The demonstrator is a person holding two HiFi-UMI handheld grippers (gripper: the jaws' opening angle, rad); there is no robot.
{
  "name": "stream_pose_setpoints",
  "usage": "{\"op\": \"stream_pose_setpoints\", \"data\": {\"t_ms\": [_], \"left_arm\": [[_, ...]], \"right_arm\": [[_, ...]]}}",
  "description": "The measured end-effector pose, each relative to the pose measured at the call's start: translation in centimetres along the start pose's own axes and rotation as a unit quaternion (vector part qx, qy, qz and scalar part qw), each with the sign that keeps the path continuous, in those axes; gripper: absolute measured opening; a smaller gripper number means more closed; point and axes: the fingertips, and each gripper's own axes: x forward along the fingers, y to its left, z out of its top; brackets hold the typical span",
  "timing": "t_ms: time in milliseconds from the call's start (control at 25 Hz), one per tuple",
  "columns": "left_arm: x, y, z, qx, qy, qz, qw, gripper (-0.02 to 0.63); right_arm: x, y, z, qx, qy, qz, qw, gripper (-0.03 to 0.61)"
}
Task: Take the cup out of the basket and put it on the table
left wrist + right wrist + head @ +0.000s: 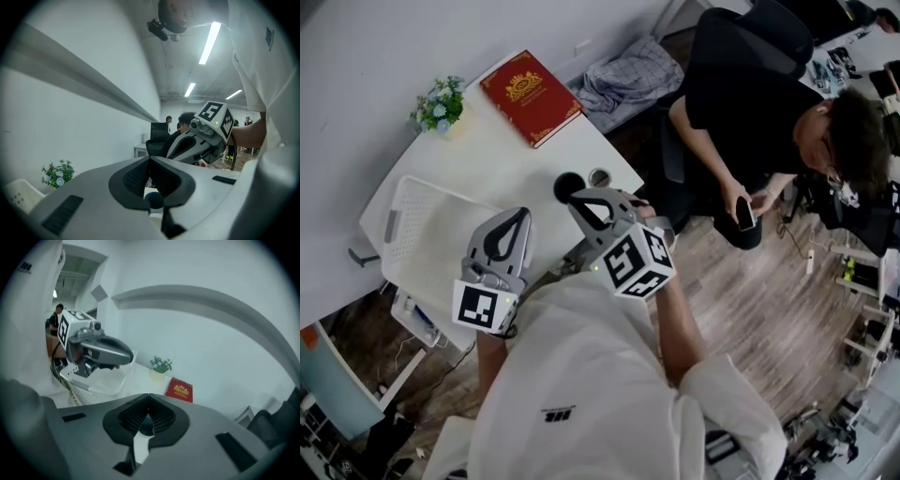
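So there's a white desk [487, 150] with a big white basket [422, 234] sitting at its near left edge. The left gripper [521, 216] hangs over the basket's right side, its fingers [133, 178] pressed together with nothing between them. The right gripper [578, 198] is just right of the basket, fingers [129, 418] also together and empty. Beyond the basket lies a red book [531, 97], with a little flower pot [441, 103] to its left. The black cup [565, 184] stands on the desk just right of the basket, right by the right gripper's tip, beside a small round grey thing [600, 176].
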Motion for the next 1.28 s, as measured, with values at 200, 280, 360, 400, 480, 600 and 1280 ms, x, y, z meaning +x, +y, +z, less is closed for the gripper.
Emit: {"op": "stream_pose_setpoints", "data": {"t_ms": [200, 280, 360, 400, 480, 600, 1280], "left_arm": [[-0.8, -0.4, 1.9, -0.009, -0.029, -0.008, 0.9995, 0.009], [-0.9, -0.5, 2.7, -0.006, -0.043, -0.018, 0.9989, 0.009], [-1.0, -0.7, 3.6, -0.002, -0.057, -0.029, 0.9980, 0.009], [-1.0, -0.9, 4.0, -0.002, -0.063, -0.034, 0.9974, 0.009], [-1.0, -1.4, 4.7, -0.001, -0.072, -0.043, 0.9964, 0.009], [-1.0, -2.2, 5.1, 0.000, -0.081, -0.055, 0.9952, 0.009], [-0.8, -3.2, 5.2, 0.015, -0.075, -0.059, 0.9953, 0.009]], "right_arm": [[-4.0, -1.3, 4.7, 0.081, -0.173, -0.001, 0.982, 0.012], [-5.9, -1.9, 6.3, 0.126, -0.249, -0.002, 0.960, 0.012], [-7.4, -2.1, 7.1, 0.149, -0.289, -0.004, 0.946, 0.012], [-8.0, -2.0, 7.2, 0.153, -0.300, -0.005, 0.942, 0.012], [-8.9, -1.7, 7.5, 0.159, -0.318, -0.006, 0.935, 0.012], [-9.5, -1.1, 7.6, 0.159, -0.335, -0.005, 0.929, 0.012], [-9.2, -0.2, 6.8, 0.141, -0.323, 0.014, 0.936, 0.012]]}}
